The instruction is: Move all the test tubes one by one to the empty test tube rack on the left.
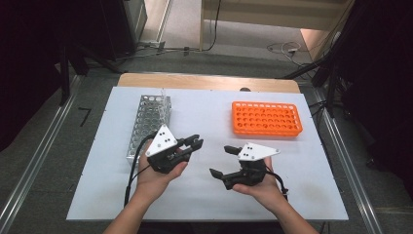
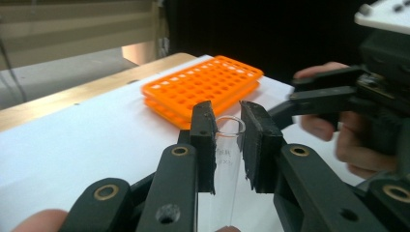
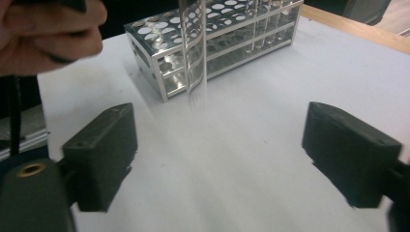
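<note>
Clear glass test tube (image 2: 227, 159) clamped upright in left claw (image 2: 227, 145), above white counter (image 1: 209, 126); right claw (image 1: 225, 161) jaws wide apart, just beside; silver metal rack (image 1: 148, 124) left, orange plastic rack (image 1: 266, 118) beyond

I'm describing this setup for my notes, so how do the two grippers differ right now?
The left gripper has its jaws closed on a clear test tube; the right gripper is wide open and holds nothing. The left gripper sits nearer the metal rack, the right gripper nearer the orange rack. Both are black and hand-held above the white table.
</note>
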